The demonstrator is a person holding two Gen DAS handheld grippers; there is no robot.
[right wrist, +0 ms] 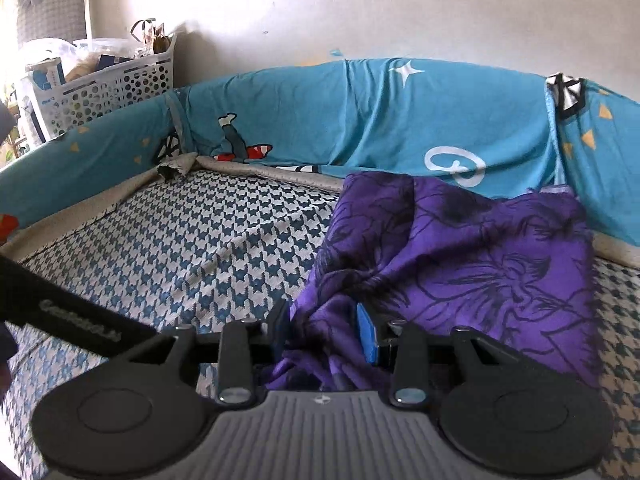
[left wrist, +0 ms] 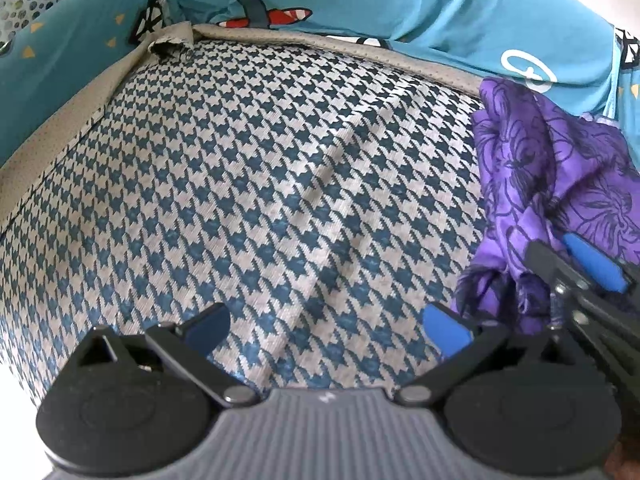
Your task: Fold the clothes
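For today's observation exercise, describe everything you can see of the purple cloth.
The purple cloth is thin, soft-looking fabric printed with dark outlined flowers. It lies crumpled on the checked mat, its far edge against the blue padded cover. Its near end is bunched into folds between the fingers of the right gripper, which look closed on that bunch. The left gripper is open beside it, not touching it.
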